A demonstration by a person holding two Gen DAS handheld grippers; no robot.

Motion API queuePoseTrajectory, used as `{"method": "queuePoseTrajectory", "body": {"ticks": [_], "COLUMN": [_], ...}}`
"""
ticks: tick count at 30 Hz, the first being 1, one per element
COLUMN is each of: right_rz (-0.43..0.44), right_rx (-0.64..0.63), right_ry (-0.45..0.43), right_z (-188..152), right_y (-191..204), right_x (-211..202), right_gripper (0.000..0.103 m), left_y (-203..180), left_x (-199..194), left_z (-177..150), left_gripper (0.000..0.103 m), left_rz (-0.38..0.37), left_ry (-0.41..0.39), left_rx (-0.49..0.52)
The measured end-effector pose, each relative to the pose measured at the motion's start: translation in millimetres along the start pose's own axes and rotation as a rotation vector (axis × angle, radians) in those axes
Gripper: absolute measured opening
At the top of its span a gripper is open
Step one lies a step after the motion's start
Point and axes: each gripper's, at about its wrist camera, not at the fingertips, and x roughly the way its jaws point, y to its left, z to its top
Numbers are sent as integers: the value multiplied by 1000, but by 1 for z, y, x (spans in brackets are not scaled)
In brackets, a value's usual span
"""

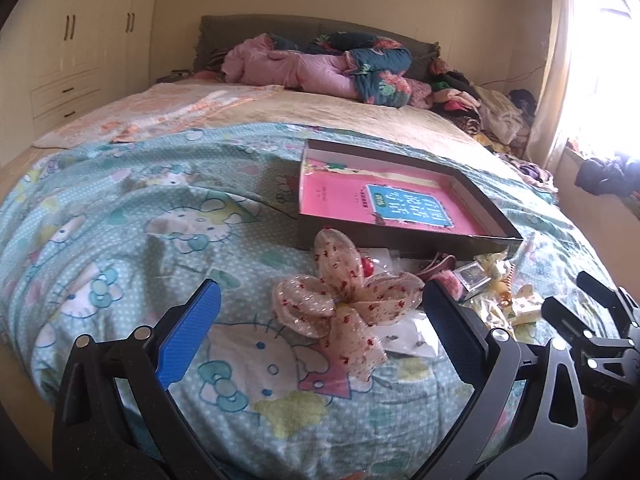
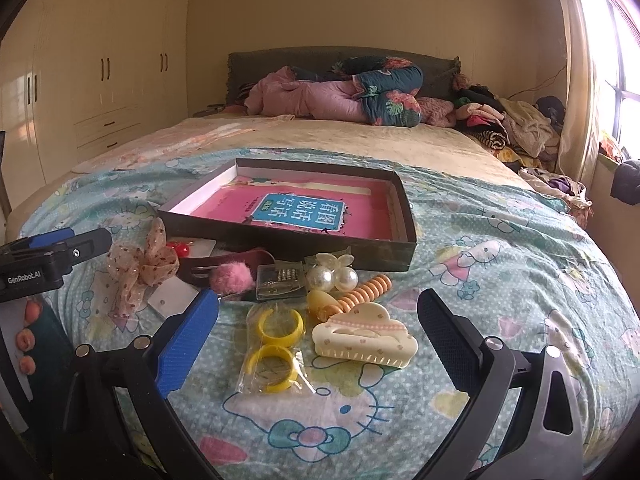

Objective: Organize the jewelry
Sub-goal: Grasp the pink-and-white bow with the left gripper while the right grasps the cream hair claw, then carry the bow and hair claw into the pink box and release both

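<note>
**Hair accessories lying loose on a bedspread, both grippers hovering spread**

A bedroom is showing in both views: a bed covered by a teal cartoon-cat bedspread (image 2: 500, 248), with cream wardrobes (image 2: 100, 68) standing along the left wall and a window (image 2: 624, 60) glowing on the right. A bundle of pink and floral quilts (image 2: 340, 96) is lying at the headboard.

A shallow dark tray (image 2: 296, 246) is sitting on the bedspread, holding only a pink book (image 2: 304, 208). Just in front of its near wall, the jewelry is lying in a loose cluster outside the tray: a sheer dotted bow (image 1: 348, 304), a pink pom-pom clip (image 2: 232, 278), a small clear box (image 2: 278, 282), two large pearls (image 2: 332, 278), an orange spiral hair tie (image 2: 364, 292), a cream cloud-shaped claw clip (image 2: 366, 338), and two yellow rings in a plastic bag (image 2: 276, 346).

The left gripper (image 1: 320, 320) is hovering over the bow with its fingers spread wide, gripping nothing. The right gripper (image 2: 318, 320) is hanging above the yellow rings and the claw clip, its fingers likewise spread wide and empty.
</note>
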Motion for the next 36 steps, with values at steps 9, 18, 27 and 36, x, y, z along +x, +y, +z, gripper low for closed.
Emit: {"method": "queuePoseTrajectory", "body": {"ticks": [9, 18, 27, 36], "right_rz": [-63, -56, -41, -22], "right_rx": [97, 124, 136, 130], "right_ry": [96, 196, 227, 216], "right_z": [-9, -22, -25, -27], "right_y": [-34, -43, -45, -48], "right_x": [27, 54, 69, 64], "right_gripper": [97, 97, 84, 74], "left_y": [-3, 2, 5, 0], "left_x": [40, 67, 80, 76], "left_z": [9, 4, -1, 1], "left_gripper": [93, 84, 47, 14], "left_rz": [-14, -12, -93, -105], "left_ry": [100, 187, 240, 235], "left_rx": [-11, -9, -30, -9]}}
